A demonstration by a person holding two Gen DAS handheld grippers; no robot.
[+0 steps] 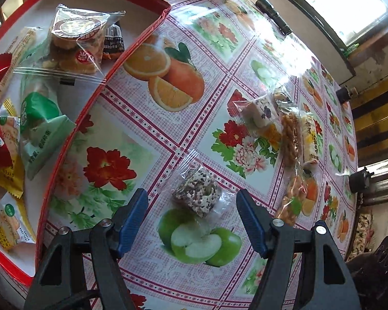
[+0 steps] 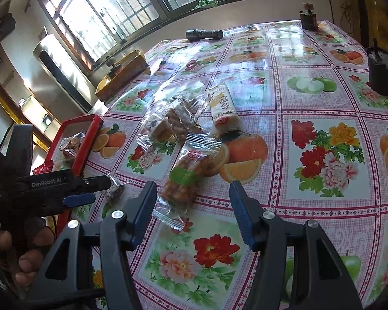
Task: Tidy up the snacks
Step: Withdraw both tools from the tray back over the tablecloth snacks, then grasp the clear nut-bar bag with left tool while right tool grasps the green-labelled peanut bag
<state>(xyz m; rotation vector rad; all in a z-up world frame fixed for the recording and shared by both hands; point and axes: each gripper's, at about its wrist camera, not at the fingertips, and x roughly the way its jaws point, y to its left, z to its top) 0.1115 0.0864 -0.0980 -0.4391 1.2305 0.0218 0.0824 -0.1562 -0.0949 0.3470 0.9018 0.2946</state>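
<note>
My left gripper (image 1: 192, 196) is open just above the table, its blue pads either side of a clear-wrapped seed-and-nut square (image 1: 198, 193) that lies on the cloth between them. The red-rimmed tray (image 1: 142, 38) at the left holds several wrapped snacks. My right gripper (image 2: 192, 188) is open, close over a clear packet of fried twists with a green label (image 2: 186, 178). Beyond it lie a yellow-white roll packet (image 2: 222, 106), a brown twist packet (image 2: 181, 122) and a nougat piece (image 2: 157, 128). The left gripper (image 2: 90, 188) and seed square (image 2: 113, 191) show in the right wrist view.
The table has a fruit-and-flower oilcloth (image 1: 168, 82). A black torch (image 2: 204, 34) lies near the far edge. A dark jar (image 2: 381, 72) and a small pot (image 2: 309, 16) stand at the right. A yellow box (image 2: 121, 75) sits at the left edge by the window.
</note>
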